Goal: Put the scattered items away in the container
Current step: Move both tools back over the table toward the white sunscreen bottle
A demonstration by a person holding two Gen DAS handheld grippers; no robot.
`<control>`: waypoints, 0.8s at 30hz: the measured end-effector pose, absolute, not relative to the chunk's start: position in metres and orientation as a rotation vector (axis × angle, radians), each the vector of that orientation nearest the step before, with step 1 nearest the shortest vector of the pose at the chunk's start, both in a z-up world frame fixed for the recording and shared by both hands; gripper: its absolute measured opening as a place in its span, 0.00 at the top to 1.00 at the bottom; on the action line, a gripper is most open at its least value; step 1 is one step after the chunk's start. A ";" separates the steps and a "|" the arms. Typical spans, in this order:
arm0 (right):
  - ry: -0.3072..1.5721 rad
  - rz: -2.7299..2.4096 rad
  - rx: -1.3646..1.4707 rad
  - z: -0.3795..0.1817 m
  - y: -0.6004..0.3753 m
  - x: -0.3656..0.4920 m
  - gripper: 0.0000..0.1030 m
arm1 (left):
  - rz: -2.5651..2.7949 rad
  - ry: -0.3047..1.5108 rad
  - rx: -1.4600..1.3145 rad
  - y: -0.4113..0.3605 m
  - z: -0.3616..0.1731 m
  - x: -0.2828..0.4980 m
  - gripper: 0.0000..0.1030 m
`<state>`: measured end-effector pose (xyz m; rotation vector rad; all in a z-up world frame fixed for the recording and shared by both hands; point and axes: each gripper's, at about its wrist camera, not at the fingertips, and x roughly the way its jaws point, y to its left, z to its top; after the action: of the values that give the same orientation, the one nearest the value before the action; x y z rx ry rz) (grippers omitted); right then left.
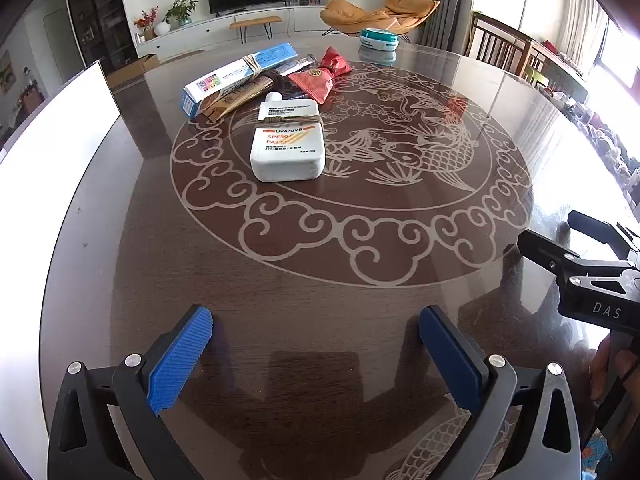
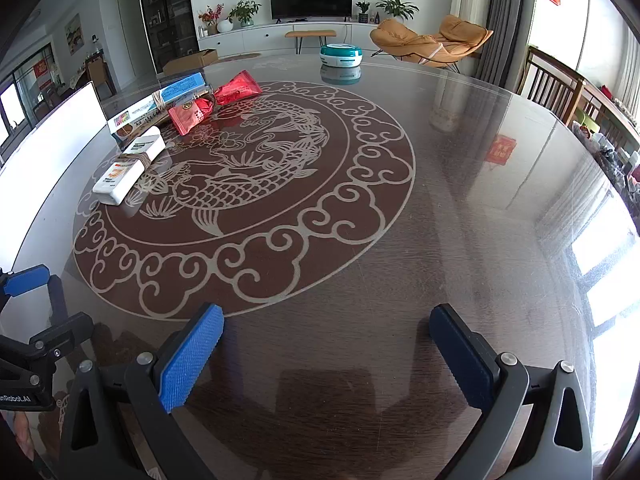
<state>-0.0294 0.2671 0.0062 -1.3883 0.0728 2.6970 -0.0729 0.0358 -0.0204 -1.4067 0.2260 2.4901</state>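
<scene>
While both of my claws hover low over the near edge of the table [image 1: 304, 264], neither touches anything. Table: round, dark wood grain under a glossy, reflective top, with a pale carp-and-cloud medallion at its centre.

Left gripper [image 1: 316, 356]: jaws spread wide, nothing between them. Fingers are black, each faced with a blue ribbed rubber pad. Right gripper [image 2: 326, 354]: same build, likewise wide open and empty; it also shows at the right edge of the left wrist view, and a hand [image 1: 612, 364] is partly visible on its handle.

Scattered items lie grouped toward the far left of the table, inside and just past the medallion's far-left rim:
- white sunscreen bottle [image 1: 287, 142], flat, rectangular, rounded corners, smooth plastic, bound across the middle with a brownish band; nearest item to me.
- blue-and-white carton [image 1: 240, 76], long, slim, cardboard, also banded, lying on a brown flat packet just beyond the bottle.
- red foil pouch [image 1: 320, 76], crinkled, cinched in the middle, just right of the carton.

White flat board [image 1: 52, 152], upright along the table's left edge.

Teal-and-white round tin [image 1: 379, 38], low, lidded, at the far edge, well apart from the group.
</scene>
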 end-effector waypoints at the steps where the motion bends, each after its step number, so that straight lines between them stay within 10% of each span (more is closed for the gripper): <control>1: 0.073 2.697 -1.388 0.006 0.267 -0.030 0.00 | 2.494 0.224 -1.405 0.036 -0.020 -0.074 0.00; 24: 0.073 2.697 -1.388 0.006 0.267 -0.030 0.00 | 2.527 0.209 -1.362 0.043 -0.021 -0.099 0.00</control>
<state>-0.0298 0.2669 0.0060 -1.3882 0.0728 2.6969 -0.0986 0.0430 -0.0214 -1.3624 0.2085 2.5267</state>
